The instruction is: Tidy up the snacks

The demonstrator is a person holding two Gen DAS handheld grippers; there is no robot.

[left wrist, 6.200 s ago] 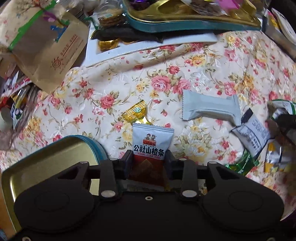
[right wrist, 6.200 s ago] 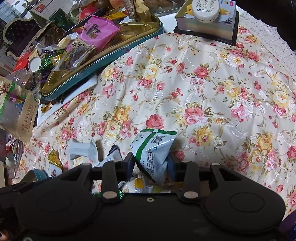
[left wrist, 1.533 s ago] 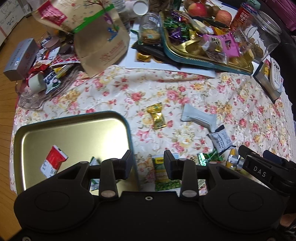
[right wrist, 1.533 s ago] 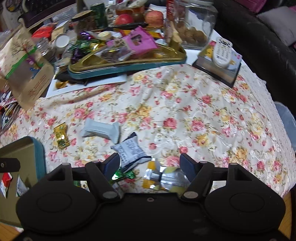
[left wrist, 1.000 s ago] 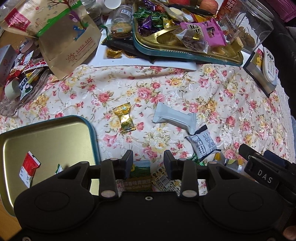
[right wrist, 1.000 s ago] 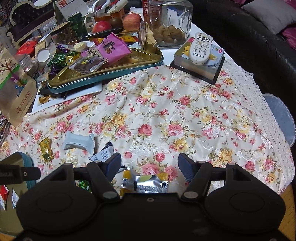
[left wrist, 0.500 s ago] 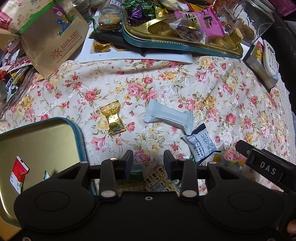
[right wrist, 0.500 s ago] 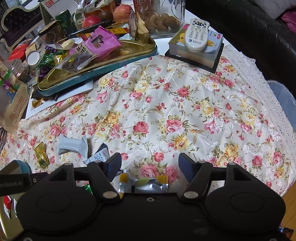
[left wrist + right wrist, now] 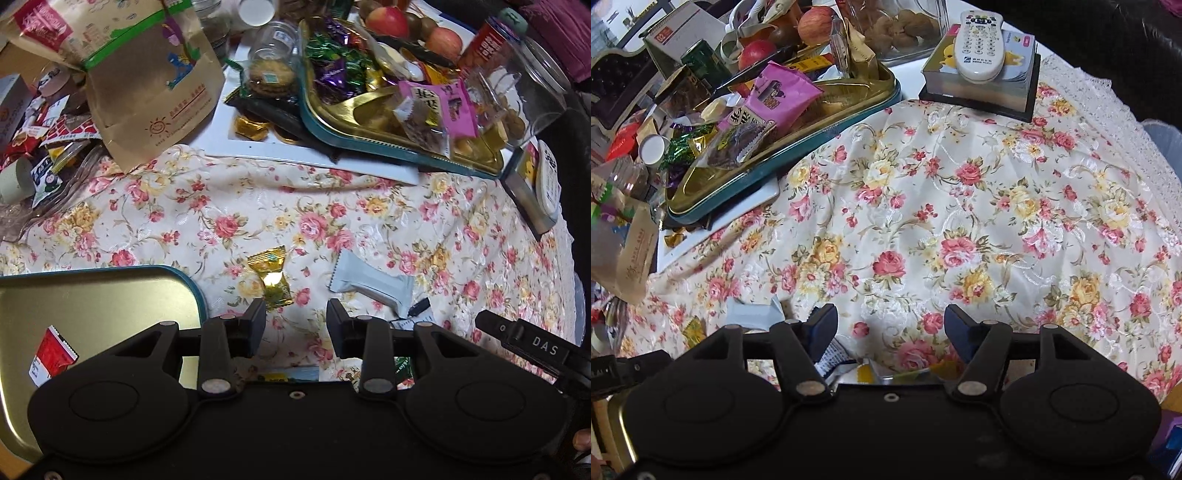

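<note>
Through the left wrist camera we see our left gripper (image 9: 295, 314) hanging over the flowered tablecloth (image 9: 229, 206), its jaws apart with nothing between them. Just beyond its tips lies a gold candy (image 9: 271, 275), and beside that a pale grey packet (image 9: 369, 282). A gold tray (image 9: 110, 295) sits to the left with a red sachet (image 9: 51, 356) lying in it. A second tray (image 9: 373, 125), heaped with sweets, stands at the far side of the table.

Through the right wrist camera our right gripper (image 9: 891, 325) is closing its jaws, which grasp nothing; a silver and yellow packet (image 9: 905, 373) lies on the cloth low between them, mostly hidden by the gripper body. A remote control (image 9: 977, 40) rests on a box at the far edge.
</note>
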